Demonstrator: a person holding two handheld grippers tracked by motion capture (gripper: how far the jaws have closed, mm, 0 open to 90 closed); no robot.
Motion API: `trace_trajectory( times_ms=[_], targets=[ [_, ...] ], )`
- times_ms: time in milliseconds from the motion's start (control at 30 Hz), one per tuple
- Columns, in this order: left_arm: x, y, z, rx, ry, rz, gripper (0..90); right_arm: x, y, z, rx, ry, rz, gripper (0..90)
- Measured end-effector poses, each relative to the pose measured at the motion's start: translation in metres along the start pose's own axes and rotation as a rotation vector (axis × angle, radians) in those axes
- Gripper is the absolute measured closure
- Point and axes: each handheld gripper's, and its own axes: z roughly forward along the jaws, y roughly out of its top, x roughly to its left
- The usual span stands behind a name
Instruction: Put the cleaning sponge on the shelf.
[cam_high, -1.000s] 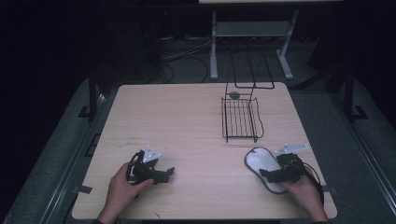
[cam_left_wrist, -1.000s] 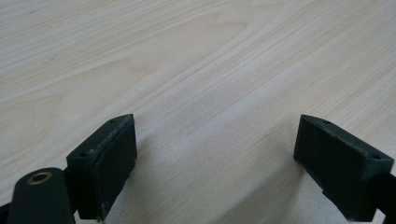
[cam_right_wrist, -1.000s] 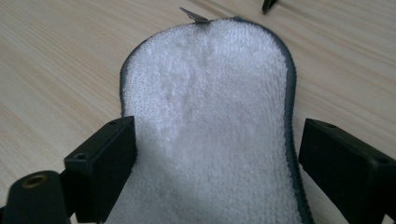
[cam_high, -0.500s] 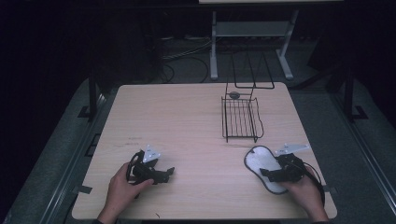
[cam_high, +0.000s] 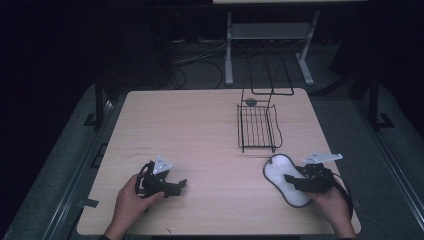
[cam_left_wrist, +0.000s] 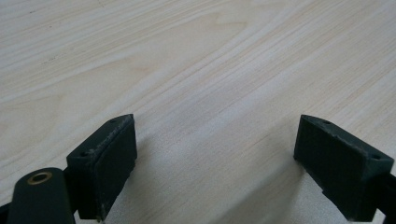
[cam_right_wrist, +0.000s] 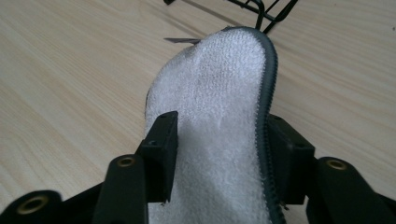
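1. While little has shifted over the last second, the right gripper (cam_high: 292, 181) has kept its place over the near half of the white insole (cam_high: 278, 172), which lies flat on the table (cam_high: 200, 130) at the near right, just in front of the wire rack (cam_high: 258, 127).
2. Seen in the right gripper view, the jaws stand one on each side of the insole (cam_right_wrist: 215, 107), narrowed to about its width. Its grey stitched edge meets the right-hand jaw, and the towelling top runs up against the other. I judge this a grip closing on it, or just closed, not yet a lift, since the insole looks flat in the high view.
3. Nothing about the left gripper (cam_high: 172, 186) has altered either. It rests low on the near left of the table, well apart from the insole, with its jaws wide and nothing but bare wood (cam_left_wrist: 205, 93) between them.
4. Because the insole has not moved, the pick-up looks barely begun. Next comes a firm pinch and a clean raise, probably toward the rack.
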Motion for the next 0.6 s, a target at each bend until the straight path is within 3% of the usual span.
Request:
trace_trajectory(
  times_ms=[233, 600],
  targets=[
    [0.0, 0.0, 0.0, 0.0, 0.0, 0.0, 12.4, 0.0, 0.003, -0.012, -0.048, 0.02, 0.003, 62.9],
    [0.0, 0.0, 0.0, 0.0, 0.0, -0.001, 12.4, 0.0, 0.004, -0.023, -0.082, 0.062, 0.01, 72.3]
  ],
)
